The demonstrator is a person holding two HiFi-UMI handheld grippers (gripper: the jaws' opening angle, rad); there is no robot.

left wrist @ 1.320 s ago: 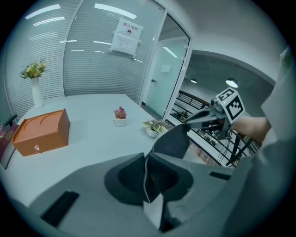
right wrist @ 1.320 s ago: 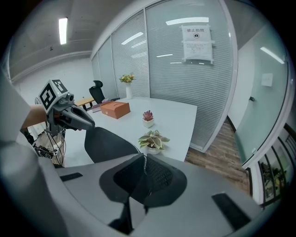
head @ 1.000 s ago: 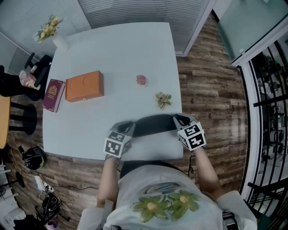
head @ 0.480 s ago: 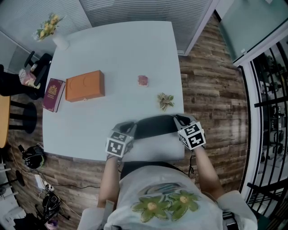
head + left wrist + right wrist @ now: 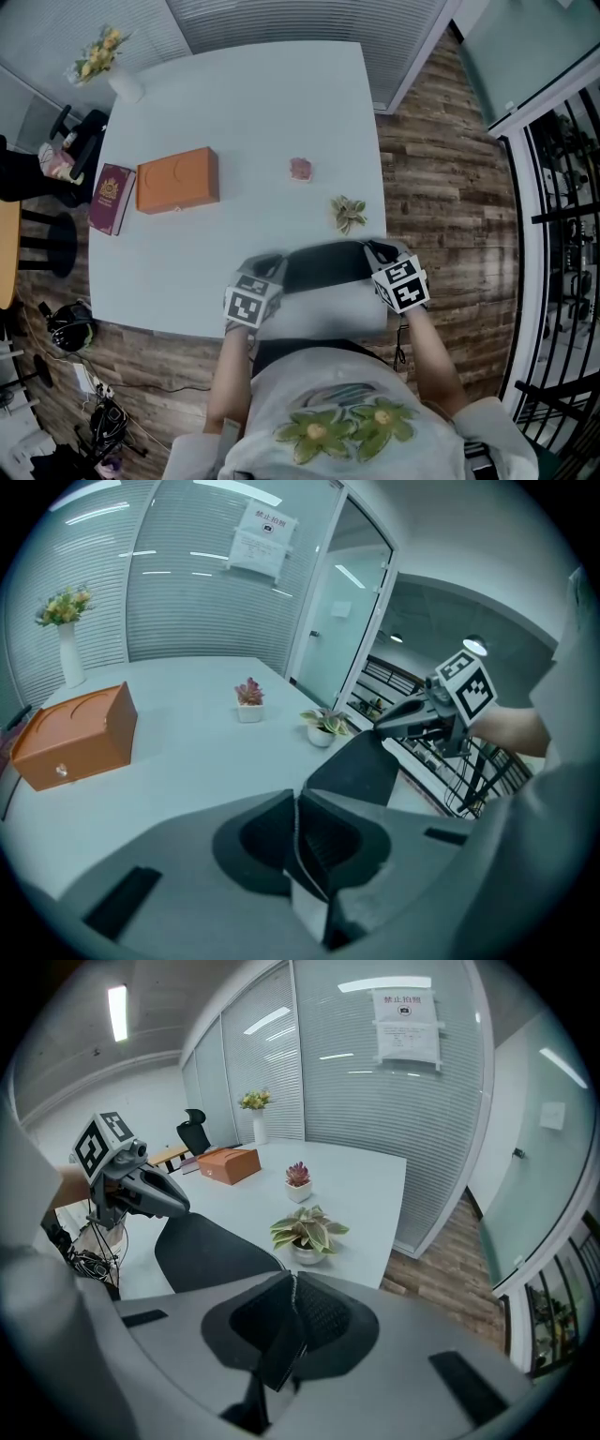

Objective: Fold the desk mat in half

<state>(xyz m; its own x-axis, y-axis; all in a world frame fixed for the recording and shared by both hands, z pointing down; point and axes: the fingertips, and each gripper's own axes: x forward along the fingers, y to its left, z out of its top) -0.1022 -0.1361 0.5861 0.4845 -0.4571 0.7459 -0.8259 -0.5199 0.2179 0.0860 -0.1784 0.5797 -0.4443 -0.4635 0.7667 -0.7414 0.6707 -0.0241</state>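
The desk mat [image 5: 323, 264] lies at the near edge of the white table [image 5: 244, 103], with its near edge lifted so the dark underside faces up. My left gripper [image 5: 266, 266] pinches the mat's left corner and its jaws are closing on the thin sheet. My right gripper [image 5: 375, 251] is shut on the right corner. In the left gripper view the jaws [image 5: 296, 803] clamp the mat's edge, and the dark mat [image 5: 358, 769] runs across to the right gripper [image 5: 386, 726]. In the right gripper view the jaws [image 5: 291, 1286] hold the sheet, and the mat [image 5: 202, 1249] stretches to the left gripper [image 5: 178, 1207].
A small green plant [image 5: 348, 213] stands just beyond the mat's right end. Farther back is a pink potted plant [image 5: 300, 169]. An orange box [image 5: 177, 179] and a dark red book [image 5: 112, 198] lie at the left. A flower vase [image 5: 117, 77] stands at the far left corner.
Both grippers keep their hold on the mat's corners. The lifted edge has hardly moved; the view has only drifted slightly.
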